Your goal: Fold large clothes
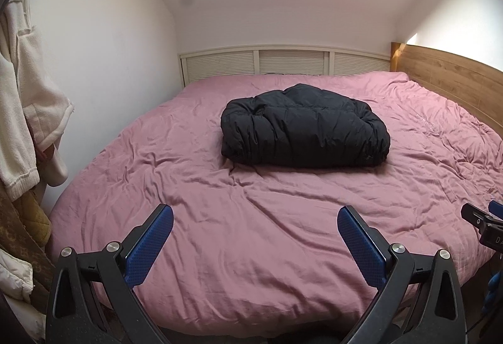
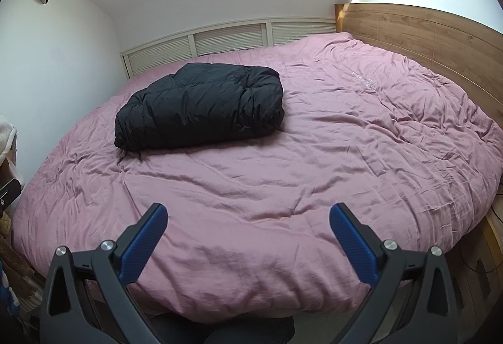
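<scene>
A black puffy jacket point(image 1: 305, 130) lies folded in a compact bundle on the middle of the pink duvet point(image 1: 251, 234). It also shows in the right wrist view point(image 2: 201, 106), left of centre on the duvet point(image 2: 314, 155). My left gripper point(image 1: 255, 219) is open and empty above the bed's near edge, well short of the jacket. My right gripper point(image 2: 248, 218) is open and empty too, at the same near edge; part of it shows at the right edge of the left wrist view point(image 1: 484, 224).
A white louvred panel point(image 1: 283, 62) runs behind the bed. A wooden headboard point(image 2: 424, 32) lines the right side. White and patterned clothes point(image 1: 22, 124) hang on the left wall. The left gripper's body shows at the left edge of the right wrist view point(image 2: 8, 193).
</scene>
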Action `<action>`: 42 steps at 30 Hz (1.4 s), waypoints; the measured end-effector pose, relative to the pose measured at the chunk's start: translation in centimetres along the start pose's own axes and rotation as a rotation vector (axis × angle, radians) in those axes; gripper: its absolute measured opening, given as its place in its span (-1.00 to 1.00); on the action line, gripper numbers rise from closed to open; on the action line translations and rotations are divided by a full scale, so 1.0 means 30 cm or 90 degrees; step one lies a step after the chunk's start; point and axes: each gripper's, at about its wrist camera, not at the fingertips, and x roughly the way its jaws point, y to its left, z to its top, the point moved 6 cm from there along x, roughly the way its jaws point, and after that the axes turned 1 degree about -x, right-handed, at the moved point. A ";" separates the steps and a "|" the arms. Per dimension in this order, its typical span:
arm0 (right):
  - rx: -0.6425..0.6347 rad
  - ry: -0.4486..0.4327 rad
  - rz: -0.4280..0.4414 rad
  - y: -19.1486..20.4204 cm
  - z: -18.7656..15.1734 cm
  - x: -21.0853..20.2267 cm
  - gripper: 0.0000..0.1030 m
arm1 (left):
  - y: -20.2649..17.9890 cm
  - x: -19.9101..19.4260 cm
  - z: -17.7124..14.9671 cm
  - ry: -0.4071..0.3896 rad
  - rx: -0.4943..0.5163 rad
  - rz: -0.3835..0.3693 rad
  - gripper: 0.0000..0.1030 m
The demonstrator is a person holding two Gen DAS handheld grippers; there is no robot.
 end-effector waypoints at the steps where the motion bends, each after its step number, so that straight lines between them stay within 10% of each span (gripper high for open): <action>1: 0.001 0.002 0.000 -0.003 -0.001 0.014 1.00 | -0.001 0.017 -0.005 0.006 0.000 0.000 0.99; 42: 0.013 0.106 -0.006 -0.043 -0.109 0.393 1.00 | 0.001 0.407 -0.157 0.164 -0.001 0.008 0.99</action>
